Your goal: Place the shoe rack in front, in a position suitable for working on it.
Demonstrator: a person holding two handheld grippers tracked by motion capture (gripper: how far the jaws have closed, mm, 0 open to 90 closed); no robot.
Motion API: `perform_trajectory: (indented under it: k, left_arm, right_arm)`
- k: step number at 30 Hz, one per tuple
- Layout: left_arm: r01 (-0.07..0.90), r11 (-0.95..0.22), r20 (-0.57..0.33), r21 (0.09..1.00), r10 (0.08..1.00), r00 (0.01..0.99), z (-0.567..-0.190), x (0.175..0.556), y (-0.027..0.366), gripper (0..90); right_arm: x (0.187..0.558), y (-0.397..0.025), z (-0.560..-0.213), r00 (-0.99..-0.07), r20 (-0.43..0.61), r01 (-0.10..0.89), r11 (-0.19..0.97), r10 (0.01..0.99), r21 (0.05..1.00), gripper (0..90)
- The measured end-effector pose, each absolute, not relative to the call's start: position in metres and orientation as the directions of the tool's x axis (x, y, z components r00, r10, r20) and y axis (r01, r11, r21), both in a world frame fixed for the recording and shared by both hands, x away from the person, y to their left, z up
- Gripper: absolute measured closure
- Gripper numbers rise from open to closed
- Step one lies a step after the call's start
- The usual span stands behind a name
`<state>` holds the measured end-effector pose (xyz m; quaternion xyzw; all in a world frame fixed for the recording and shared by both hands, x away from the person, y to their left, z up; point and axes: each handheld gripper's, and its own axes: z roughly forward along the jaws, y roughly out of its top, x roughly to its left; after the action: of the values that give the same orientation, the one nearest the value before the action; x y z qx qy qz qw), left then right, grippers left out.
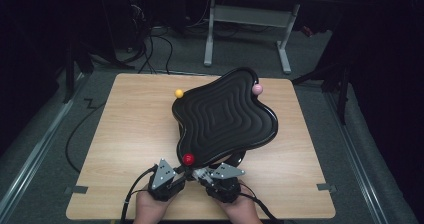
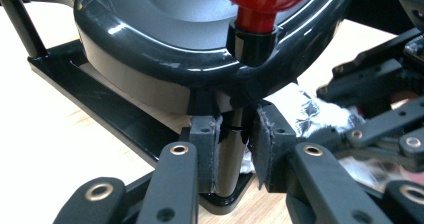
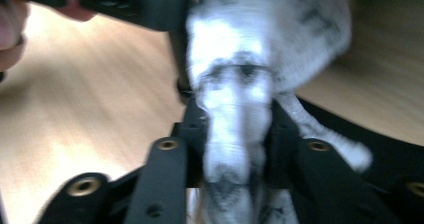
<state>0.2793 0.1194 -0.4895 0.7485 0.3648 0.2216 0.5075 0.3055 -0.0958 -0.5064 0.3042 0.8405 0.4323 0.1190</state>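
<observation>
Your left gripper (image 2: 235, 154) is clamping the tray's (image 1: 220, 116) leg (image 2: 231, 154) at 6 o'clock; your right gripper (image 3: 235, 149) is pinching a white cloth (image 3: 240, 109).

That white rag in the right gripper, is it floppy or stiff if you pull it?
Probably floppy: the white rag bunches and creases between the right gripper jaws, and a loose end trails off beside them. It likely weighs little, since it hangs crumpled. It looks smudged with dark marks, so it may drag rather than slide on the black tray stand.
</observation>
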Motion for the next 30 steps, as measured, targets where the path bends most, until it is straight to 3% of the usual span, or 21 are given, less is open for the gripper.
perform_trajectory:
  k: [8,30]
  left_arm:
    - [0.304,-0.248,-0.003,0.920,0.770,0.638,-0.489,0.278,0.120,74.6]
    - [0.319,-0.248,0.013,0.915,0.808,0.589,-0.488,0.278,0.167,74.7]
  right_arm:
    - [0.306,-0.092,-0.507,-0.791,0.029,0.390,0.468,0.611,0.793,75.7]
    - [0.363,-0.184,-0.496,-0.576,0.001,0.493,0.347,0.817,0.798,76.1]
